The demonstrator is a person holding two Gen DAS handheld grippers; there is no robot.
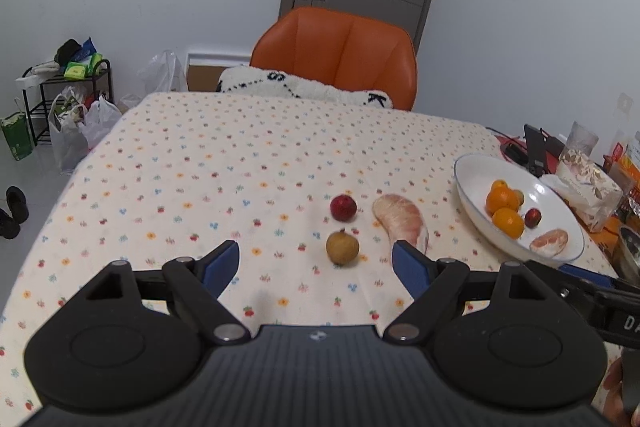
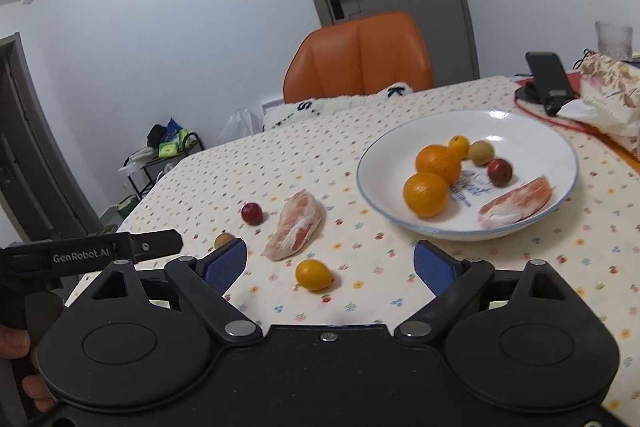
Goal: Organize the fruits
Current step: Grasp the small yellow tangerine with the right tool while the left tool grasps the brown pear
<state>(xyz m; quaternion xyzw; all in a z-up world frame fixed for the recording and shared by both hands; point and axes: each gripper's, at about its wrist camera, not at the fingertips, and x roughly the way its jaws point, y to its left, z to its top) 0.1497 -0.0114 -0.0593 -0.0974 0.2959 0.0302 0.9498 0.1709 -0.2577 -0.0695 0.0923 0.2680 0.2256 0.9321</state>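
- The left gripper [image 1: 316, 261] hangs above the flowered tablecloth [image 1: 200, 179], well left of the white bowl [image 1: 472, 203], its blue-padded fingers [image 1: 222, 265] spread wide with nothing between them.
- A brownish-yellow round fruit [image 1: 342, 247] lies on the cloth just beyond that gap, left of the bowl.
- A small red fruit [image 1: 343, 207] sits just behind it, apart from it.
- A peeled pomelo segment [image 1: 400, 221] lies between those two fruits and the bowl, its near end just behind the left gripper's right-hand finger.
- The right gripper [image 2: 330, 265] is released too, its fingers [image 2: 434, 269] wide apart and empty, low over the cloth in front of the bowl.
- A small yellow-orange fruit [image 2: 314, 275] lies on the cloth between its fingers, touching neither; it may be a kumquat, though blur makes that unsure.
- In the bowl rest two large oranges [image 2: 426, 194], a smaller orange one [image 2: 459, 146], a tan round fruit [image 2: 481, 152], a dark red one [image 2: 499, 172] and another pomelo segment [image 2: 516, 202] along the near rim.
- Behind the bowl stand a phone on a stand [image 2: 548, 83] and a floral tissue pack [image 2: 612, 87]; an orange chair [image 2: 360, 55] is behind the table.
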